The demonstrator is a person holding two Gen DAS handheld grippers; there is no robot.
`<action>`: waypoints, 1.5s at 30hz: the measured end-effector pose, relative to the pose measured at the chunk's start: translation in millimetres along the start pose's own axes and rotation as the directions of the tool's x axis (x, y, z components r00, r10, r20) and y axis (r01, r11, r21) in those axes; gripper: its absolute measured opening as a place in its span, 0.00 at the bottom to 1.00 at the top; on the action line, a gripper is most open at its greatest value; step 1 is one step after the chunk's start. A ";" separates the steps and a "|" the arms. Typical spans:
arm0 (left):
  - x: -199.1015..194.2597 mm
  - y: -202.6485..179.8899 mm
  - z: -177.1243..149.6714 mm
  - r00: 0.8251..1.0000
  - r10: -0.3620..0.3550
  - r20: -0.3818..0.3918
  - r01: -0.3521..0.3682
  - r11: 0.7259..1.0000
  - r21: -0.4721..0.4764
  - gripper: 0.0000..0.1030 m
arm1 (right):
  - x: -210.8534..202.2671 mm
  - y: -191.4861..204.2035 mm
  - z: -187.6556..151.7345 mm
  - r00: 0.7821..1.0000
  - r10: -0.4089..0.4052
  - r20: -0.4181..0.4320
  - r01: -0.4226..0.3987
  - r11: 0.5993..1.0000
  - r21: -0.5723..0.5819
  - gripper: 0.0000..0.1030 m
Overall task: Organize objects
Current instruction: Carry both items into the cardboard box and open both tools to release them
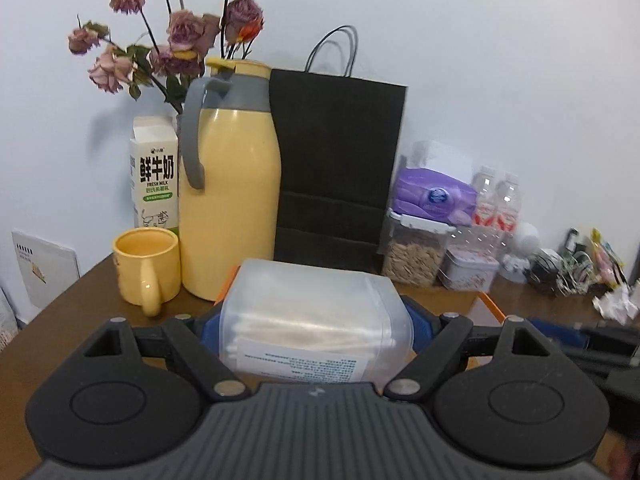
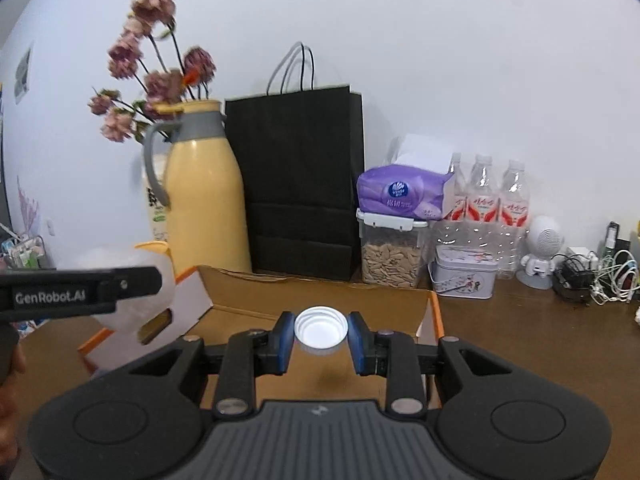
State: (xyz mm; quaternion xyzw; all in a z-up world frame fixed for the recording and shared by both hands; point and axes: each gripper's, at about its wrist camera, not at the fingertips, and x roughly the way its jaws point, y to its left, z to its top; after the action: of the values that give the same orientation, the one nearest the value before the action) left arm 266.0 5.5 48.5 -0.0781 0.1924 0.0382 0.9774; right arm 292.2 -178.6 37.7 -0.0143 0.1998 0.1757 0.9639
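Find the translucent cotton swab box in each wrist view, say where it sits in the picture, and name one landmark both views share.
Left wrist view: the cotton swab box fills the lower centre, gripped in the left claw.
Right wrist view: the cotton swab box appears blurred at the left edge, partly behind the other gripper's black finger.
Shared landmark: the black paper bag against the wall.

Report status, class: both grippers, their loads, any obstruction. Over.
Left gripper shut on cotton swab box. Right gripper shut on white cap, over open cardboard box. Nothing blocking.
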 end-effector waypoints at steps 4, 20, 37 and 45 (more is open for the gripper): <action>35.3 1.8 -3.4 0.997 0.005 -0.080 -0.006 1.000 -0.015 0.83 | 39.8 -3.2 -1.3 0.998 -0.017 -0.065 0.018 1.000 0.016 0.27; 77.4 6.6 -35.3 0.953 0.051 -0.299 -0.041 0.998 0.039 0.83 | 84.4 -4.6 -41.2 0.967 -0.002 -0.256 0.009 1.000 0.027 0.27; 45.9 -3.6 -17.5 0.988 0.026 -0.155 -0.018 0.999 0.051 1.00 | 63.7 -5.8 -25.8 0.983 -0.020 -0.183 0.027 0.999 0.033 1.00; 5.2 -9.0 -2.4 0.998 -0.022 -0.060 0.026 0.997 0.071 1.00 | 25.9 -7.5 -8.8 0.995 -0.053 -0.090 0.055 0.998 0.017 1.00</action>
State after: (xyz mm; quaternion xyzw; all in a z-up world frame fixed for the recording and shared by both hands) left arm 270.9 -3.5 45.6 -0.0463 0.2215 0.0171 0.9739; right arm 313.7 -177.9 19.2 -0.0180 0.2439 0.1466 0.9585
